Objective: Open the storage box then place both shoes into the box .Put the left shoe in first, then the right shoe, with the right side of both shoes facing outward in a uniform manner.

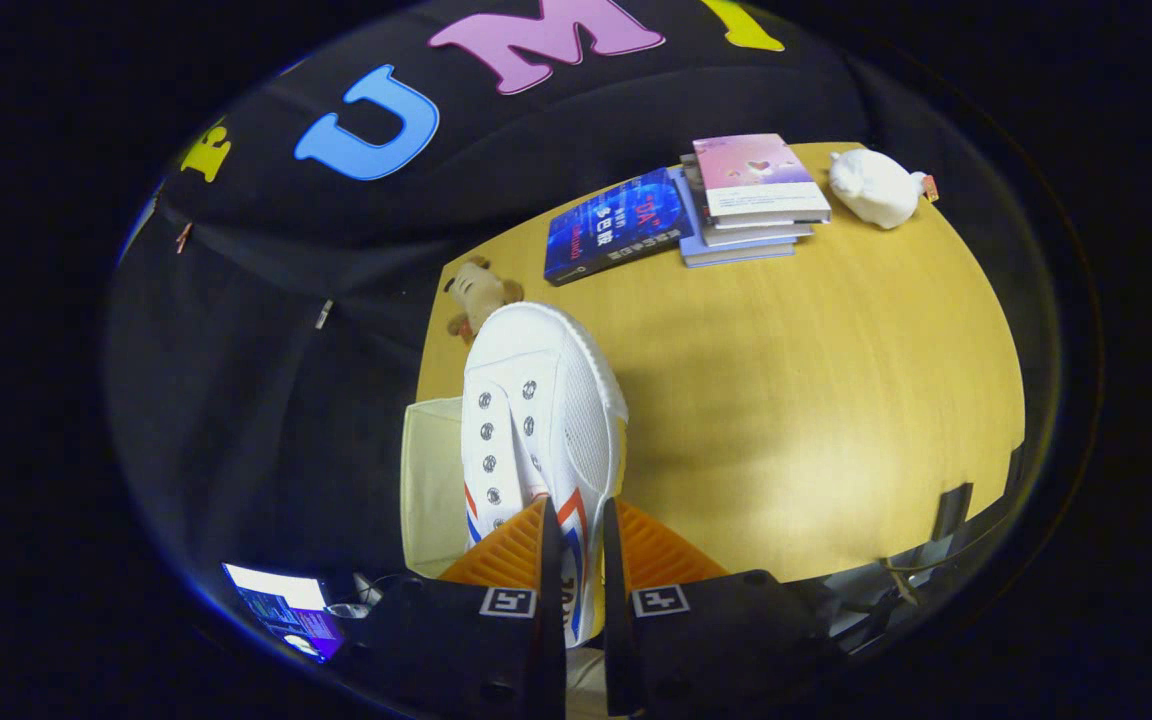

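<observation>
Gripper (576, 560) was clamped on the white shoe (541, 420), both fingers pressing the heel collar from either side, with the blue and red stripe of the shoe's side running down between them. Shoe hung from the grip with its toe pointing away from the fingers, laces side turned up toward the camera, sole toward the table.

Just beside the shoe, on its lace side, stood the pale storage box (431, 490), at the edge of the yellow table (816, 430). Only one wall and part of the rim were readable; whether the box was open, and whether a shoe already lay inside, could not be told from this angle.

Beyond the toe sat a small brown plush toy (481, 292). Further off, a blue book (616, 225), a stack of books (751, 200) and a white plush (874, 187), all well apart from the work.

Judged step: carrying the shoe to the box. To do it well, the grip should stay firm on the heel, the toe should clear the near wall before lowering, and the wrist should roll so the shoe's right side faces outward. Release only once the sole is seated.
</observation>
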The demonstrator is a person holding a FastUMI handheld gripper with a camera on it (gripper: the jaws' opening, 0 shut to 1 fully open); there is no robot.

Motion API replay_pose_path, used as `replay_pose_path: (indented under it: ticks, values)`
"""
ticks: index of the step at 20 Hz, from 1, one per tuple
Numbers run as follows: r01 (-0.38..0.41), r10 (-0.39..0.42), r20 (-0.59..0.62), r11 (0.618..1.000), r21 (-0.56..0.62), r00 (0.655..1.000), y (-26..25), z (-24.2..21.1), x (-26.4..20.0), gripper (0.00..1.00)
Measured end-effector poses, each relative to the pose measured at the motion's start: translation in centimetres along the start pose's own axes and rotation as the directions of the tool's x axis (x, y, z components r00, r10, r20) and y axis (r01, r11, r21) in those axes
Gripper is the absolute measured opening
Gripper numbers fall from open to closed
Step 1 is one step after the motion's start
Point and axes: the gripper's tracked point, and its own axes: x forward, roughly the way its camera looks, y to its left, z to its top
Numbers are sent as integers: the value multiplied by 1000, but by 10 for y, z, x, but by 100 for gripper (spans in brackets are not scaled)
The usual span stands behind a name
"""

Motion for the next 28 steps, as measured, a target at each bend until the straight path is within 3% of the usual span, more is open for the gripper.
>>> replay_pose_path:
  ticks: [6, 12, 14, 15, 16, 17, 18, 19, 28]
  values:
    - [-5, 3, -74, 1000, -31, 997, 73, -44, 47, 20]
    - [87, -96, -119, 993, -84, 988, 77, -68, 96, 20]
    - [62, -71, -121, 996, -70, 990, 83, -68, 106, 23]
    - [42, -47, -111, 998, -46, 993, 90, -58, 106, 39]
    - [38, -43, -100, 998, -46, 994, 91, -60, 108, 46]
    - [51, -58, -93, 996, -69, 994, 87, -56, 105, 78]
    - [52, -59, -87, 995, -87, 994, 86, -54, 105, 94]
    - [53, -61, -82, 994, -95, 995, 85, -55, 108, 99]
    - [-6, 4, -21, 995, -98, 1000, 94, -48, 94, 99]
